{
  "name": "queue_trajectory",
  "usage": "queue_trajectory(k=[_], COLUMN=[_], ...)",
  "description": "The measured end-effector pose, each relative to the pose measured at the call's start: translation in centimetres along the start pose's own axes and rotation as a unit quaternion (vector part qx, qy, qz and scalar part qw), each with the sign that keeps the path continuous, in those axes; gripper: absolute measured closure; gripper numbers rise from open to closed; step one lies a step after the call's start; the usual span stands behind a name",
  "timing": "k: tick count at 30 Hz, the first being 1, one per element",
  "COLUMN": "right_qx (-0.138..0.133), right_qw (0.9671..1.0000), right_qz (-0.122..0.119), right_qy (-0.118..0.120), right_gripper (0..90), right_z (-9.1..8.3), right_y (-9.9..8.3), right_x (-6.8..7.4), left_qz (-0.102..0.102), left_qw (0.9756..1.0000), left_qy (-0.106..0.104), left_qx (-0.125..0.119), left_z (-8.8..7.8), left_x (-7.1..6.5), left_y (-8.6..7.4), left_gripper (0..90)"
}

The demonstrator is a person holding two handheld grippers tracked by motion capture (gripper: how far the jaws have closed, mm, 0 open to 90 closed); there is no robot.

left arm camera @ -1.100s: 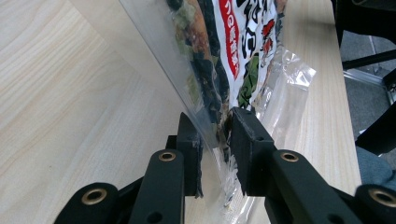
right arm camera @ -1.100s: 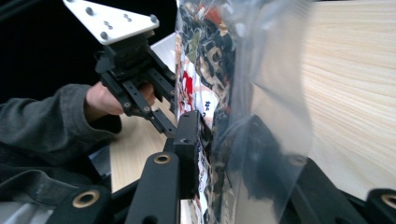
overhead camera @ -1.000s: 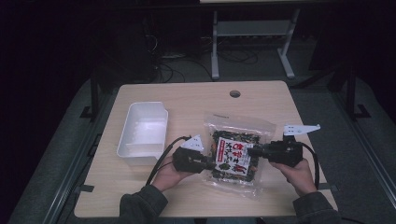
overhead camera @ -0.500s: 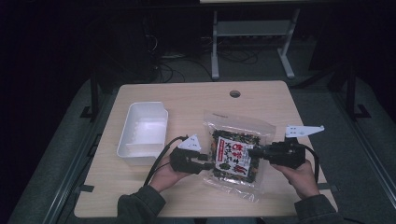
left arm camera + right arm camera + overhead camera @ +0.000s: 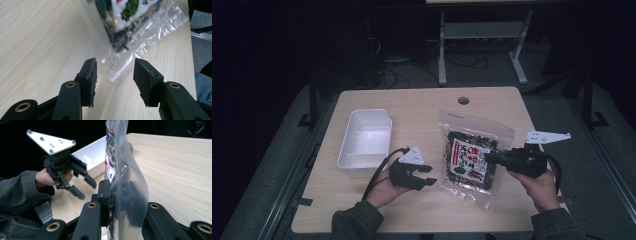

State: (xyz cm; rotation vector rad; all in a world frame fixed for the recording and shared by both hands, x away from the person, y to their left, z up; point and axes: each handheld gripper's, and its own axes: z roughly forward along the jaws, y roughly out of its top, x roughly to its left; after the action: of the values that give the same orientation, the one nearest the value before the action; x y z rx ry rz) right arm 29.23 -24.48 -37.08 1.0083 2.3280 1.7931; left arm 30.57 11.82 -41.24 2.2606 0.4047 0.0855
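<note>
Snack bag between the two grippers, tub behind the left one

The snack bag (image 5: 470, 156) stands on the table (image 5: 422, 107), its edge between the jaws of the right gripper (image 5: 488, 157). The left gripper (image 5: 431, 176) is just beside the bag; the bag's corner lies ahead of its jaws. The tub (image 5: 364, 140) sits behind these jaws, near them.

The bench (image 5: 422, 107) in front of me is pale wood with rounded corners, its grain plain in my left gripper view (image 5: 37, 37). A small round hole (image 5: 463, 100) sits near its far edge. A dark tab (image 5: 298, 202) sticks out at its near left edge. Grey floor (image 5: 602, 150) lies around it. Beyond, a light metal stand (image 5: 482, 31) rises on two legs, with black cables (image 5: 398, 75) tangled on the floor just left of it.
</note>
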Motion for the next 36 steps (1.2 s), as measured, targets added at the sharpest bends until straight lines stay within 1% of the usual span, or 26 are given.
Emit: queue_trajectory(k=[2,4,7,12,13,14,16,17,18,19,23,25,30,31,36], right_qx=[-0.004,-0.007,-0.013,-0.015,-0.015,-0.018,-0.022,-0.022,-0.025,-0.025,-0.027,-0.031,-0.034,-0.034,-0.038], right_qw=[0.9999,0.9998,0.9993,0.9982,0.9982,0.9975,0.9966,0.9966,0.9956,0.9951,0.9938,0.9930,0.9912,0.9911,0.9903], right_qz=[0.000,0.003,0.004,0.003,0.003,0.000,0.000,0.000,0.000,-0.002,-0.005,-0.004,-0.001,-0.001,-0.003], right_qy=[-0.012,-0.020,-0.036,-0.058,-0.058,-0.068,-0.079,-0.079,-0.091,-0.095,-0.108,-0.114,-0.128,-0.129,-0.134], right_gripper=[75.1,75.1,75.1,75.1,75.1,75.1,75.1,75.1,75.1,75.1,75.1,75.1,75.0,75.0,75.1], right_z=[-0.1,-0.2,-0.3,0.0,0.0,0.1,0.2,0.2,0.4,0.6,1.1,1.4,2.0,2.2,2.9], right_y=[0.2,0.5,0.9,1.6,1.6,2.0,2.2,2.2,2.6,2.7,3.4,3.6,4.3,4.4,4.9], right_x=[0.0,0.0,0.0,0.3,0.3,0.4,0.5,0.5,0.7,0.8,1.1,1.2,1.3,1.4,1.6], left_qz=[0.002,0.001,0.001,0.000,0.001,0.000,0.000,0.000,0.001,0.001,0.002,0.001,0.002,0.005,0.004], left_qw=[1.0000,1.0000,1.0000,1.0000,1.0000,1.0000,0.9999,0.9999,0.9999,0.9998,0.9997,0.9998,0.9995,0.9995,0.9994], left_qy=[0.003,0.000,0.000,0.002,0.004,0.007,0.009,0.009,0.012,0.013,0.015,0.016,0.020,0.020,0.022], left_qx=[0.003,0.005,0.002,0.004,0.005,0.007,0.008,0.008,0.011,0.012,0.016,0.016,0.023,0.025,0.027], left_z=[-0.2,-0.4,-0.8,-1.3,-1.5,-1.7,-2.0,-2.0,-2.2,-2.3,-2.8,-3.0,-3.3,-3.4,-3.7], left_x=[-0.1,-0.2,-0.4,-0.5,-0.5,-0.6,-0.7,-0.7,-0.8,-0.8,-1.0,-1.1,-1.4,-1.4,-1.5], left_y=[-0.1,-0.2,-0.6,-1.2,-1.4,-1.7,-2.0,-2.0,-2.4,-2.5,-3.2,-3.6,-4.3,-4.5,-4.9], left_gripper=[51.5,50.1,49.1,47.6,47.6,47.0,46.5,46.1,45.4,45.0,44.1,44.1,43.8,43.6,42.8])
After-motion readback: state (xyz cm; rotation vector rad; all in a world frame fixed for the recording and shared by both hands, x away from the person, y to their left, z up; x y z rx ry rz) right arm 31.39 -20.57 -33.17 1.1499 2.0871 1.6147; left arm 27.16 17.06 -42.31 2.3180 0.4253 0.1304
